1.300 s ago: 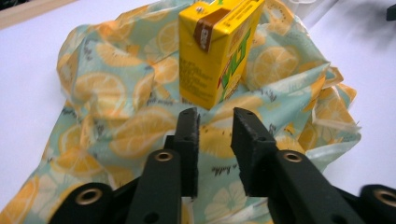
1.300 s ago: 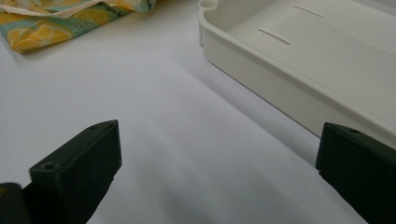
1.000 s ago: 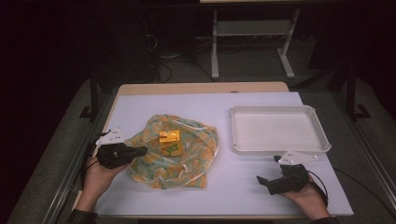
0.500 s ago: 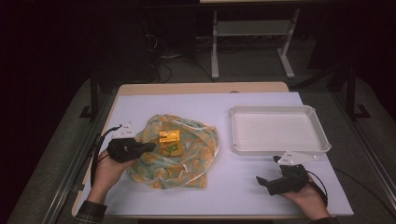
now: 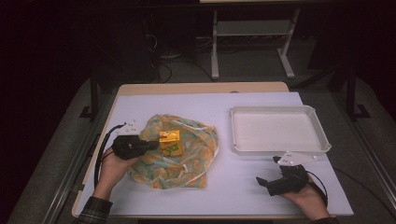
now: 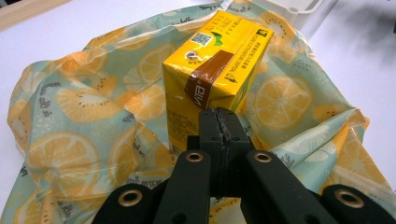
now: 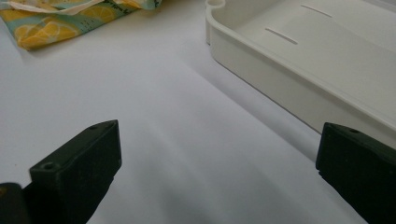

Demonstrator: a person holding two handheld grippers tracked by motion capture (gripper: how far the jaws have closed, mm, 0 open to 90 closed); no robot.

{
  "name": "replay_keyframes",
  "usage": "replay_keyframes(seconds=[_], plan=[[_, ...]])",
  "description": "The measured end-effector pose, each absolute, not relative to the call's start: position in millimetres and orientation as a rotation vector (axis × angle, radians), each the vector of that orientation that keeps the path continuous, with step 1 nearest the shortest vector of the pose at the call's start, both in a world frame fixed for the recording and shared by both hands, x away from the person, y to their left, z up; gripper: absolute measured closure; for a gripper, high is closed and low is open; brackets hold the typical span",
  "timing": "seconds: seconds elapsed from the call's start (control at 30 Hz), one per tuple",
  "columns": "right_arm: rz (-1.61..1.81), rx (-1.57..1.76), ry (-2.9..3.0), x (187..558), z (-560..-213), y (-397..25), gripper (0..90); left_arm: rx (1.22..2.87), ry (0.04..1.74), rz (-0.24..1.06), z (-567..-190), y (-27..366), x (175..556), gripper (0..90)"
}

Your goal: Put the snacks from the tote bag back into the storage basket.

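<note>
A thin, crinkled fabric bag (image 6: 84,126) printed with orange slices lies left of centre on the matte white table (image 5: 224,186). A glossy yellow drink carton (image 6: 212,79) with a brown band sits on the bag. The left gripper (image 6: 219,123), jaws pressed together, is just near of the carton. The right gripper (image 7: 219,172) gapes wide beside the smooth white plastic tray (image 7: 327,60).

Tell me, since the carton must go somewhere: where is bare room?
Free: inside the white tray; the mat between the fruit-print bag and tray; the strip behind the bag. Crowded: the left, where the left gripper meets the yellow carton.
</note>
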State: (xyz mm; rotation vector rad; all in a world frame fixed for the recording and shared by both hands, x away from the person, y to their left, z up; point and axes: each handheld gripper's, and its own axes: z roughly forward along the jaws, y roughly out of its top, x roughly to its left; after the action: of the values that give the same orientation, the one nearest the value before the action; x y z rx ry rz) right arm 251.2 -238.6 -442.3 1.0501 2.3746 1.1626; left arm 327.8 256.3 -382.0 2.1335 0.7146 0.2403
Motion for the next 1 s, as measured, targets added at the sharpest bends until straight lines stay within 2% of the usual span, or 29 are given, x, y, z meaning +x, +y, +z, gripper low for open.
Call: replay_keyframes(seconds=[1.0], plan=[[1.16,1.046,2.364,251,-442,-238,0.0,2.169,0.646,0.2,-383,234,322,89.6]])
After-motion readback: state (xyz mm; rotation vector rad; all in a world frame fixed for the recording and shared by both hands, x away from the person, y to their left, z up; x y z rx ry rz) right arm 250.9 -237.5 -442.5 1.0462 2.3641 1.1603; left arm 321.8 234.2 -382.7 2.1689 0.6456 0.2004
